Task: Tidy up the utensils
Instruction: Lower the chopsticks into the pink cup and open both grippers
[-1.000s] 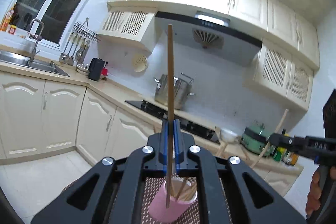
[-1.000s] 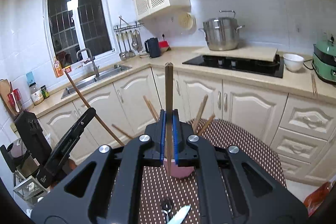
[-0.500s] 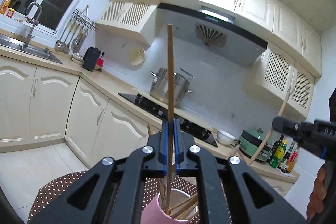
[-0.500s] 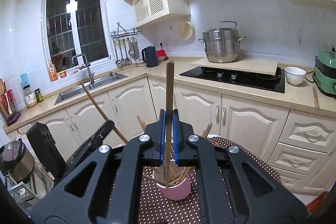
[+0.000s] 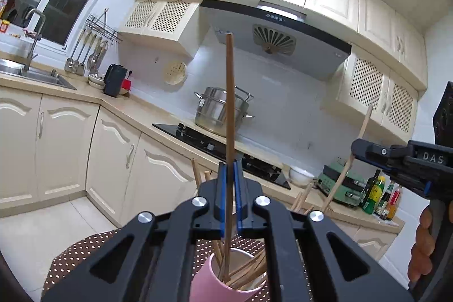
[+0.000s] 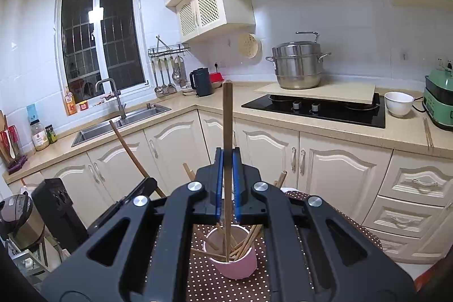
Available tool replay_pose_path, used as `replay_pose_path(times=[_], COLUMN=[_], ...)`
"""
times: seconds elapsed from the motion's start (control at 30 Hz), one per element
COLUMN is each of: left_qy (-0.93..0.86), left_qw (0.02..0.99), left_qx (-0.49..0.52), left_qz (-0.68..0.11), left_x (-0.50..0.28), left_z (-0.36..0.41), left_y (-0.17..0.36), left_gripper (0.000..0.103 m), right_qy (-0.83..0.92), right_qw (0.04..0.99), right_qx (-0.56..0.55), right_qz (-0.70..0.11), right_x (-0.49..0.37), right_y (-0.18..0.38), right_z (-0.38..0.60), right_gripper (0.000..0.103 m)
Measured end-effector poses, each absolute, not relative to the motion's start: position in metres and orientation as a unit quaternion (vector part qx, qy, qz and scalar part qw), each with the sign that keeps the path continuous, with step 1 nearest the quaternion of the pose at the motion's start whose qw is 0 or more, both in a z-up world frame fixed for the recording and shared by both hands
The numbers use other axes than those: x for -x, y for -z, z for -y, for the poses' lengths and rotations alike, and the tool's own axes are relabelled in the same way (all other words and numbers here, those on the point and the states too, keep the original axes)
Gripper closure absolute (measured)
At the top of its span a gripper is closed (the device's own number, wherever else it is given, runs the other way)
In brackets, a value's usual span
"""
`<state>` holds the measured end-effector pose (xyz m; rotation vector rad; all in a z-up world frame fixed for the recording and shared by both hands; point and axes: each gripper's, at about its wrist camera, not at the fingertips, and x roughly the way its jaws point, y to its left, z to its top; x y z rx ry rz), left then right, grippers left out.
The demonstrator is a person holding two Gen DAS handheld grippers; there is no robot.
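both tongs (image 5: 229, 188) (image 6: 228, 180) have lowered upright chopsticks (image 5: 228, 115) (image 6: 227, 143) into pink cup (image 5: 209, 285) (image 6: 235, 268).

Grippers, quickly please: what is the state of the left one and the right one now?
Left gripper: closed on a chopstick, its tip in the pink cup.
Right gripper: closed on another chopstick above that cup.

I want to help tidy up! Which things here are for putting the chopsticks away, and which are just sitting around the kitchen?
For the job:
left gripper holding a chopstick
right gripper holding a chopstick
pink cup with chopsticks inside

Just sitting around:
steel pot
white bowl
black kettle
sink
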<state>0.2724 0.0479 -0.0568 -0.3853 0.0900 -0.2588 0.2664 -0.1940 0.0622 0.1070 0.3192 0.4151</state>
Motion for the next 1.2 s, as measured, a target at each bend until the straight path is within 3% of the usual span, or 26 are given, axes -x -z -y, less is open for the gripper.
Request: replay_pose_path(times=[0.6, 0.67, 0.73, 0.87, 1.2], left_qy=[0.134, 0.134, 0.131, 0.128, 0.118], left_qw=[0.976, 0.976, 0.976, 0.977, 0.982], left_qx=[0.153, 0.154, 0.157, 0.153, 0.122], left_qz=[-0.072, -0.078, -0.078, -0.08, -0.082], left_x=[-0.276, -0.277, -0.277, -0.274, -0.262], left_z=[-0.035, -0.035, -0.037, -0.036, -0.026], left_y=[0.059, 0.06, 0.06, 0.06, 0.054], left_gripper=[0.097, 0.089, 0.074, 0.074, 0.057], right_qy=[-0.214, -0.214, -0.214, -0.212, -0.203], right_qw=[0.954, 0.954, 0.953, 0.952, 0.95], right_qx=[-0.051, -0.048, -0.048, -0.05, -0.051], right_qz=[-0.202, -0.205, -0.208, -0.213, -0.231], right_x=[-0.28, -0.28, -0.281, -0.283, -0.289], right_y=[-0.03, -0.027, -0.024, -0.019, -0.001], right_z=[0.179, 0.177, 0.176, 0.177, 0.174], right_gripper=[0.096, 0.096, 0.096, 0.096, 0.096])
